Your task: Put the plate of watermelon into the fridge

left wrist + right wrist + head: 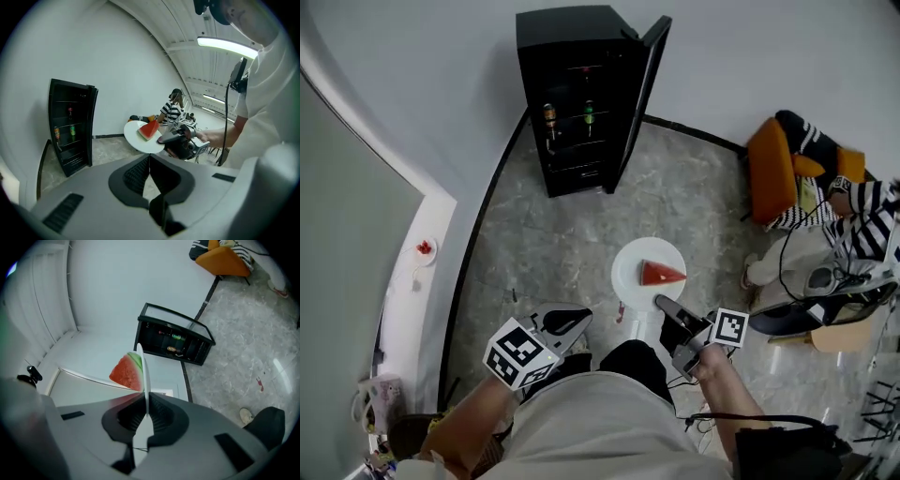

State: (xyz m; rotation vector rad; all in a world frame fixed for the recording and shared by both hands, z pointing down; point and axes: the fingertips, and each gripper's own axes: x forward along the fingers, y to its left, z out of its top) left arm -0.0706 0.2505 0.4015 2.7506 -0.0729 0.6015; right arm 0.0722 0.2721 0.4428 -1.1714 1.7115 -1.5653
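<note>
- My right gripper [661, 302] is clamped on the near rim of the white plate [630, 267]. In the right gripper view the plate's edge [144, 376] stands pinched between the two jaws.
- The plate is up in the air over the grey stone floor [572, 239], touching nothing but my jaws.
- One wedge of watermelon [659, 274] lies on the plate, towards its right rim, red flesh up.
- My left gripper [565, 323] has its jaws together with nothing between them. It hangs near the plate, to its left, without touching it.
- The black fridge [581, 94] stands at the far edge of the floor against the white wall, well apart from the plate.
- Its door [642, 94] is swung open to the right, and a couple of bottles [550, 117] stand on a shelf inside.
</note>
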